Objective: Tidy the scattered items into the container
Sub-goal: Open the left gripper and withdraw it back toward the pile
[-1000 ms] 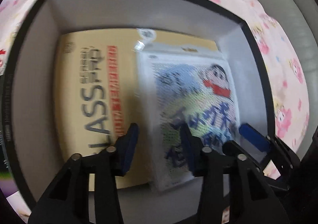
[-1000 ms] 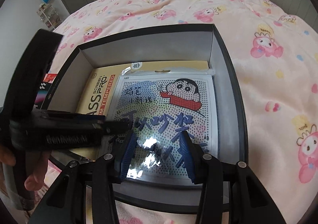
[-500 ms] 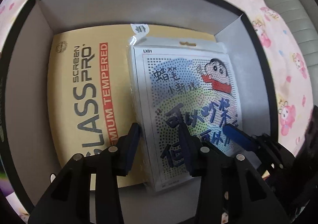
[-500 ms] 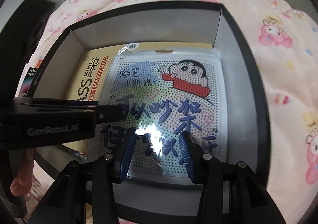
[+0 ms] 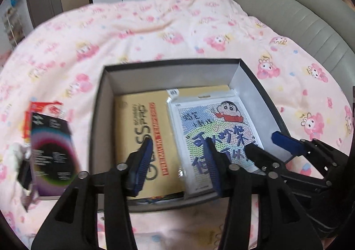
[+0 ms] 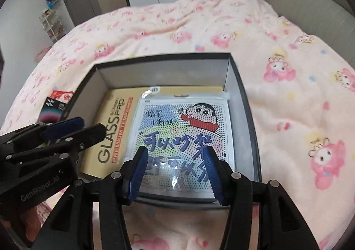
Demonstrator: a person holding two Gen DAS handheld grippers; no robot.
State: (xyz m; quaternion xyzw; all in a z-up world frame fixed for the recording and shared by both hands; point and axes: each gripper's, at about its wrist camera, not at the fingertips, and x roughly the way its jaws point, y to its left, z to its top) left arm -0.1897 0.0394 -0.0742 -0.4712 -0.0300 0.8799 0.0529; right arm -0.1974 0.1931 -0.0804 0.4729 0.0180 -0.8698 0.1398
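Box, dark-rimmed with pale grey inner walls, sits open on a pink cartoon-print duvet, and everything below is placed against it. Flat on its floor lies a tan tempered-glass screen protector pack, filling the left and rear part. On top of that pack, against the box's right wall, lies a clear-sleeved cartoon bead sheet showing a boy in a red scarf and blue Chinese lettering; glare hides its near edge in the right wrist view. In that view the same pack and sheet sit in the same arrangement inside the box.

Outside the box's left wall, on the duvet, lies a black carton with a rainbow ring print, partly over a red packet; both are blurred. The carton peeks out beyond the left rim in the right wrist view too.

Left gripper hangs above the box's near-left part with its blue-padded jaws spread wide, holding nothing. Right gripper hangs over the near edge of the sheet, jaws likewise wide apart and empty. Each gripper's fingers cover part of the box's near wall. A grey padded headboard rises beyond the box's right side
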